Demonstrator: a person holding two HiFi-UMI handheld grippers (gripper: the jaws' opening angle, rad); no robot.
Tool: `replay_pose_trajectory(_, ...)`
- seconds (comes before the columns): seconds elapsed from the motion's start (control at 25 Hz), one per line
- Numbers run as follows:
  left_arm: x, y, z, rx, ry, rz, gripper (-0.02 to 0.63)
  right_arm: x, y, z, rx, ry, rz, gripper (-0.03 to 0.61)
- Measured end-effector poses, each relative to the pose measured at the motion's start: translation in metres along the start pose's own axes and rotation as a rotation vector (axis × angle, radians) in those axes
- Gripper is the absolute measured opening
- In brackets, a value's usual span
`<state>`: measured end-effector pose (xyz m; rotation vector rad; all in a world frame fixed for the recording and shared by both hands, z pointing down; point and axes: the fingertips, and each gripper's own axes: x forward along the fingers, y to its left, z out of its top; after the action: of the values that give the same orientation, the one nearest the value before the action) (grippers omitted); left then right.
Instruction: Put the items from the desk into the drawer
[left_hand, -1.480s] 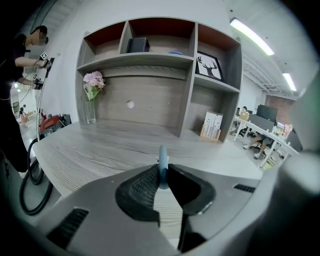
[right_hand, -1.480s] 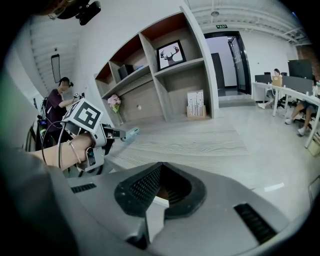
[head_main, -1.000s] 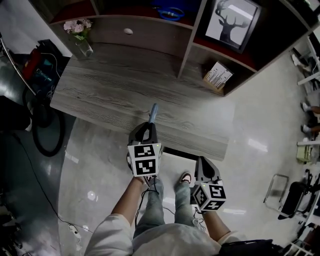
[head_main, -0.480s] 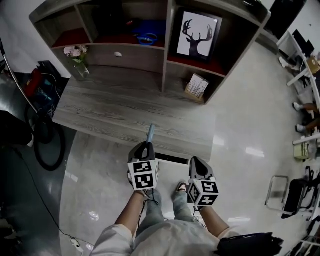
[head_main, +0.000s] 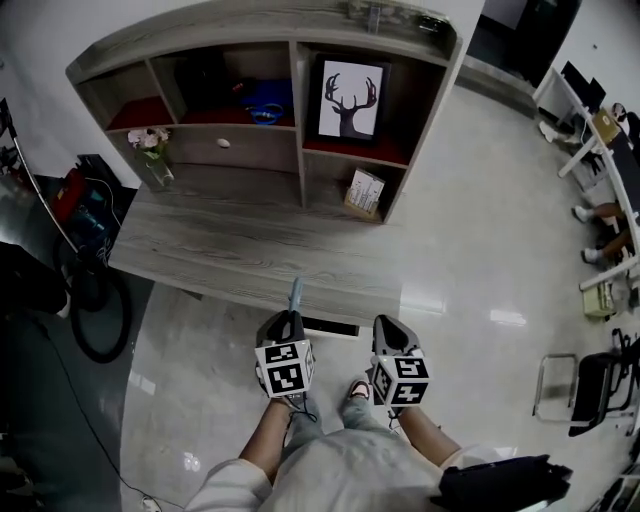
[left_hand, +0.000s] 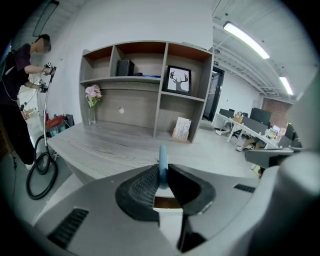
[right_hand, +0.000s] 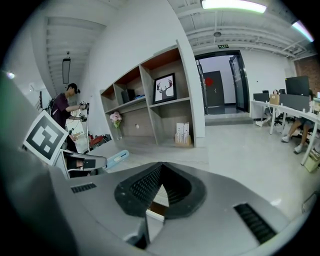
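A slim light-blue stick-like item (head_main: 296, 292) juts forward from my left gripper (head_main: 292, 318), which is shut on it just off the near edge of the grey wooden desk (head_main: 230, 240). The left gripper view shows that blue item (left_hand: 162, 164) pinched upright between the ribbed pads. My right gripper (head_main: 386, 328) hangs beside it, off the desk's near right corner, shut with nothing between its pads (right_hand: 150, 185). The right gripper view catches the blue item (right_hand: 113, 159) at its left. A drawer front with a pale knob (head_main: 222, 143) sits closed in the shelf unit behind the desk.
On the desk's far left stands a vase of flowers (head_main: 153, 152). The shelf unit holds a deer picture (head_main: 350, 98), a small printed box (head_main: 364, 192) and a blue object (head_main: 266, 104). A black hose and equipment (head_main: 88, 280) lie left of the desk. A person (left_hand: 20, 95) stands at the far left.
The view has drawn back and tilted up, so the whole shelf unit now shows. Both grippers have pulled away from the desk edge; the left keeps the blue item.
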<state>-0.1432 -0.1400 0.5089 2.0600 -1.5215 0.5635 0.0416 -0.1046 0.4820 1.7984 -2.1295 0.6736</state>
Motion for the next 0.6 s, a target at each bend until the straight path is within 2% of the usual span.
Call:
replay_pose_trajectory(0.36,-0.02,-0.031,-0.007,0.017,-0.009,0.011,0.064,-0.018,-0.019,-0.001,-0.016,0.008,0.036,-0.002)
replay_pose_trajectory(0.6,-0.027,-0.04,-0.032,-0.021,0.025,0.031,0.064,-0.015,-0.021,-0.01,-0.037,0.038,0.083,-0.002)
